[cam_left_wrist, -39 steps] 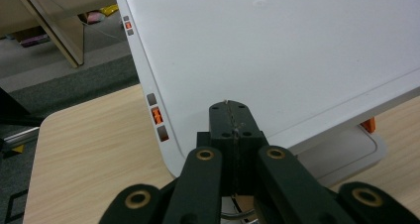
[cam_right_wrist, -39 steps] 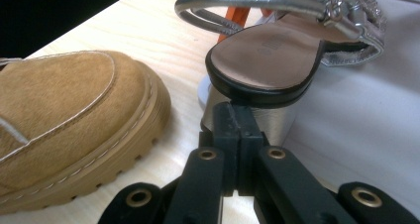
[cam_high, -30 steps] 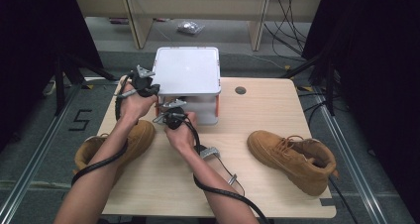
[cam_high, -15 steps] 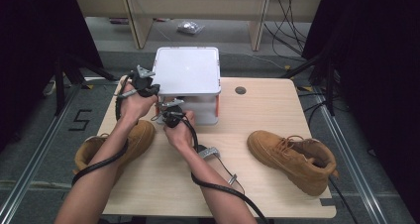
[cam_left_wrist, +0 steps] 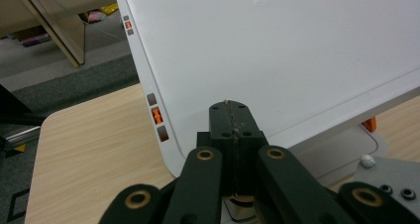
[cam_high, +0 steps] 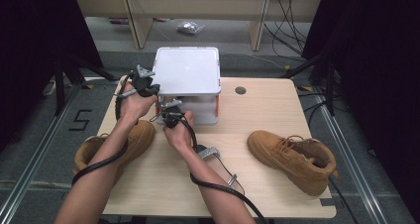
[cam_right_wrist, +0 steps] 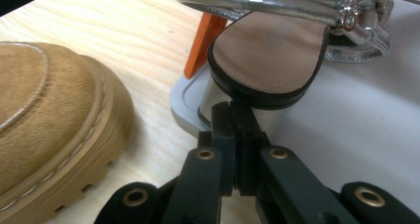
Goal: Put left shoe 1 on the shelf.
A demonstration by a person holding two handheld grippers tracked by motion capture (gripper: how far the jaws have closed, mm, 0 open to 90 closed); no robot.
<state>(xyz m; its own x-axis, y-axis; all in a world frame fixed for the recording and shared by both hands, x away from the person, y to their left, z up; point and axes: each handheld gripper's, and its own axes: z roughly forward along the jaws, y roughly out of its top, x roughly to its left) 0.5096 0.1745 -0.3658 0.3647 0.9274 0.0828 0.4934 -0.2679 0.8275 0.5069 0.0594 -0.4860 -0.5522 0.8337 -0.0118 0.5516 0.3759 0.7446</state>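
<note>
Holding the white lid [cam_high: 187, 70] of a storage box [cam_high: 200, 110] tilted up by its near-left edge, the left gripper [cam_left_wrist: 233, 117] has its jaws pressed together on the lid's rim, as the left gripper view shows. The right gripper [cam_right_wrist: 236, 115] is pinched onto the dark sole edge of a silver-strapped sandal [cam_right_wrist: 292, 40], which hangs over the box's open front corner, just above its grey rim and beside an orange latch [cam_right_wrist: 203, 40]. In the high view both hands meet at the box's near-left corner, with one tan boot [cam_high: 131, 140] partly under the left forearm and the other boot [cam_high: 297, 157] well apart on the right of the wooden table [cam_high: 267, 105]. The likeliest trouble is the sandal: the grip takes only a thin bite of sole, so the shoe could pivot or slip out and land on the rim or table instead of inside. The lid is held by an equally narrow bite; if it slides free it would drop onto the sandal and the right gripper. A strap could also snag the latch on the way in.
</note>
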